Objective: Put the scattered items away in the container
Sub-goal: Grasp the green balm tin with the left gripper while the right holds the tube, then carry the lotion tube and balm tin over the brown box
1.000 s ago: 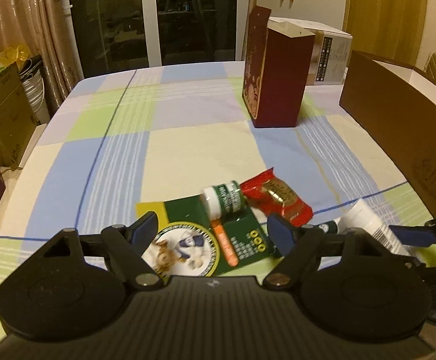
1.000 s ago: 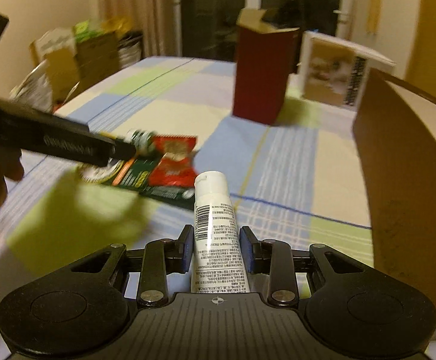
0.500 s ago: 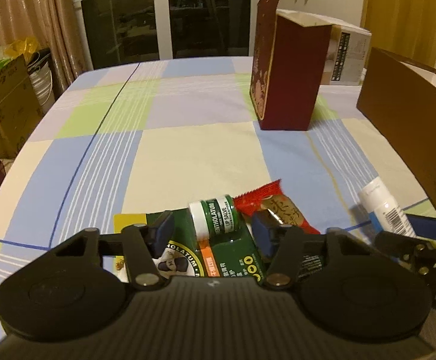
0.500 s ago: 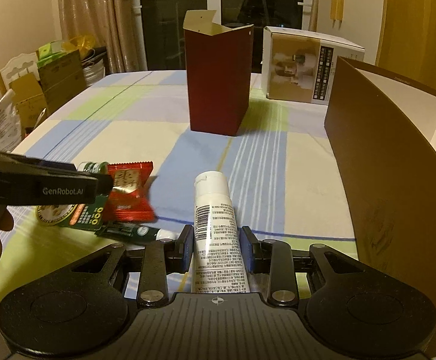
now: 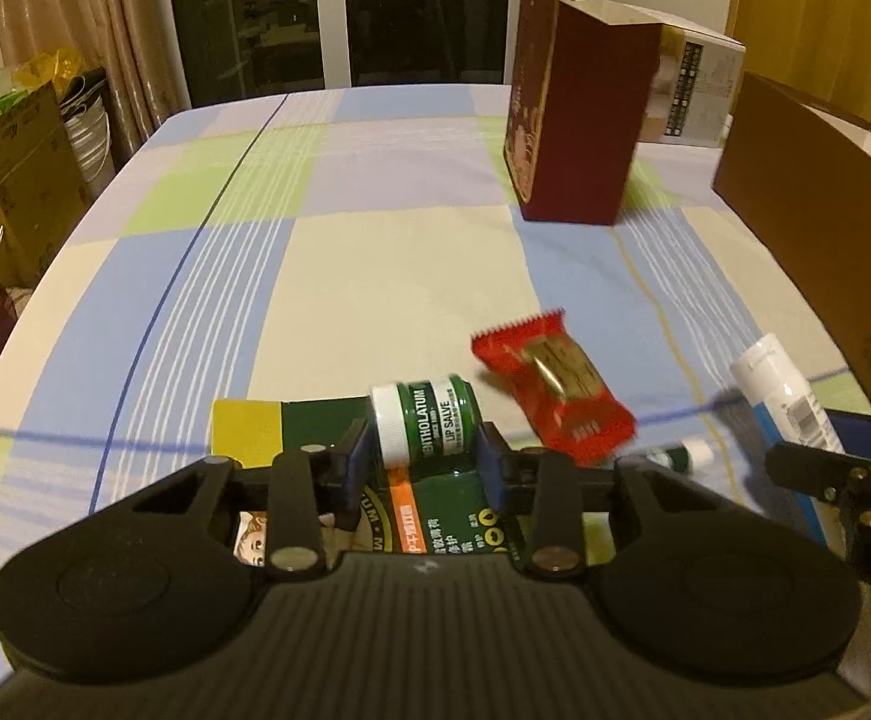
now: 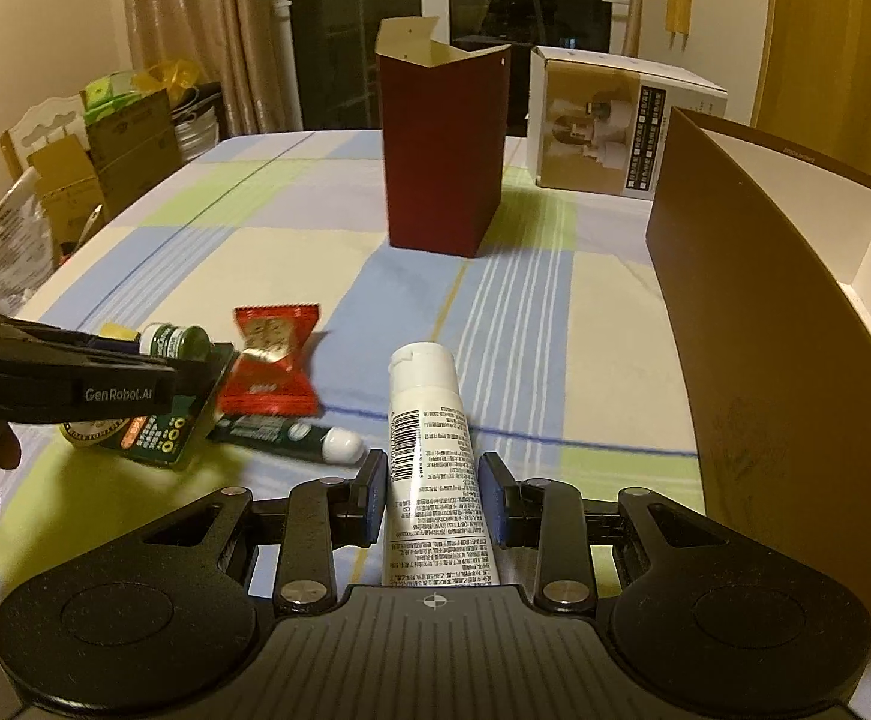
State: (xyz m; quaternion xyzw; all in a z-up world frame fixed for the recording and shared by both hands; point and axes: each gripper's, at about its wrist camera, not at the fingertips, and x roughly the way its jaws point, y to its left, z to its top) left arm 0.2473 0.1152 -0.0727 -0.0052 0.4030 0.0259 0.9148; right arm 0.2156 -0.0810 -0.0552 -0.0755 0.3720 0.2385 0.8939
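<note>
My left gripper is shut on the green lip salve jar fixed to a green card, lifted off the table; it shows in the right wrist view too. My right gripper is shut on a white tube, held above the cloth; the tube also shows in the left wrist view. A red snack packet and a dark green tube lie on the cloth. The brown open container stands at the right.
A tall dark red box stands mid-table, with a white carton behind it. The checked tablecloth covers the table. Cardboard boxes and bags sit off the table's left edge.
My left gripper moved forward and closed on the lip salve jar, then lifted the card. My right gripper kept its hold on the white tube and swung toward the table's middle.
</note>
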